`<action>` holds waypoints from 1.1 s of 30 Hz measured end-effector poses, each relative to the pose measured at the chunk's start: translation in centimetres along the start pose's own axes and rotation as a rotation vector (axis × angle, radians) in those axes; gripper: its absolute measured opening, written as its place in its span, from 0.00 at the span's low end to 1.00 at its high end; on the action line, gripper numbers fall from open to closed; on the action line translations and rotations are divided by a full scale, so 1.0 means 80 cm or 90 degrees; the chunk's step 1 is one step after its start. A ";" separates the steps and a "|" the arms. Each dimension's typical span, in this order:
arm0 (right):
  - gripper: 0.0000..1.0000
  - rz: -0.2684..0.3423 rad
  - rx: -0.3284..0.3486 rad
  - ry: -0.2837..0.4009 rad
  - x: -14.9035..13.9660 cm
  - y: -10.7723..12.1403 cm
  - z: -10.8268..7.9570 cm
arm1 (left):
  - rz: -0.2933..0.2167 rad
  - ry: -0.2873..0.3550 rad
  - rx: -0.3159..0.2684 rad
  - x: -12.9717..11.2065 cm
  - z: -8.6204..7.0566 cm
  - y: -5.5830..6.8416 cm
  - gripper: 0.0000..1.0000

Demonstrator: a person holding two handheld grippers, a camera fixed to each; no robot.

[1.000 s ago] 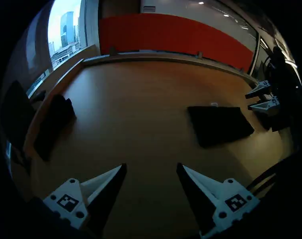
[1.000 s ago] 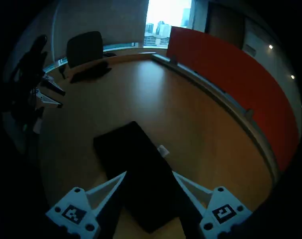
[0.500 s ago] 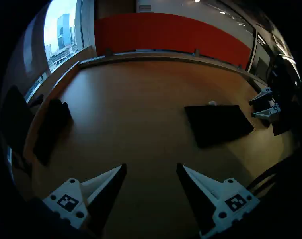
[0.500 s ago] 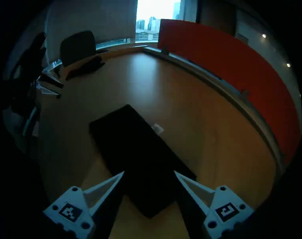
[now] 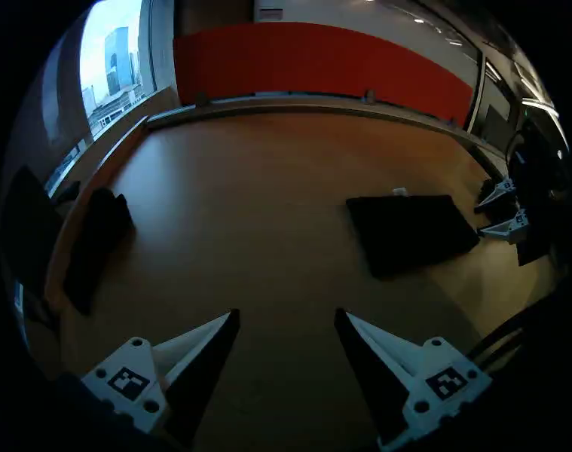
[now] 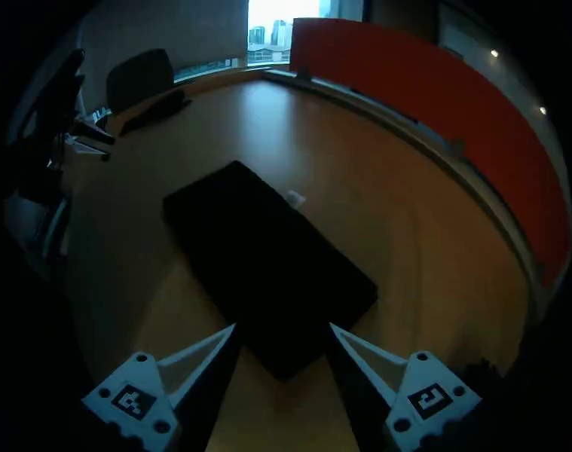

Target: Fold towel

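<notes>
towel (image 6: 263, 264) lies flat on the worktop (image 6: 406, 226) as a dark rectangle, centre of the right gripper view; small white tag (image 6: 294, 198) at its far long edge; it looks thick enough to be folded at least once, but too dark to count layers; right tool (image 6: 282, 327) has its fingers apart with nothing between them, tips just beside the towel's near corner at lower centre; can't tell if they touch cloth; left tool (image 5: 286, 313) is likewise apart and empty, at the bottom of the left gripper view over bare worktop, well apart from the towel, which sits right of centre there; my read: approach step ahead of a fold, no grasp made; next move calls for the right tool to pinch that near corner, the left tool to come across to the other corner of the same short edge, then lift both evenly and carry over so the edges line up.
</notes>
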State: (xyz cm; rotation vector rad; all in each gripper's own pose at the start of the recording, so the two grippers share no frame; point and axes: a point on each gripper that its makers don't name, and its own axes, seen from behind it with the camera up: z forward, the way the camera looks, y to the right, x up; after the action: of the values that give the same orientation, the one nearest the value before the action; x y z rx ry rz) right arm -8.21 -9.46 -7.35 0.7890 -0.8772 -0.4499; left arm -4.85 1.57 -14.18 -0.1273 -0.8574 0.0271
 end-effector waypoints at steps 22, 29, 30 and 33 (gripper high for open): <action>0.63 0.006 0.006 -0.072 -0.066 -0.002 0.003 | 0.001 -0.002 0.001 0.000 0.001 -0.002 0.93; 0.41 0.020 0.005 -0.078 -0.070 0.002 0.003 | 0.000 -0.001 0.000 0.001 0.001 -0.002 0.93; 0.41 0.020 0.005 -0.078 -0.071 0.002 0.003 | 0.000 -0.001 0.000 0.001 0.001 -0.002 0.93; 0.36 0.017 0.008 -0.080 -0.071 0.001 0.003 | 0.001 -0.001 0.000 0.001 0.001 -0.001 0.93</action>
State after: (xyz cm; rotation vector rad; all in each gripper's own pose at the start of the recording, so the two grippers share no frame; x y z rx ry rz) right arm -11.68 -5.83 -10.08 0.7651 -1.0079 -0.4747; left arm -4.84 1.49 -14.08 -0.1282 -0.8590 0.0282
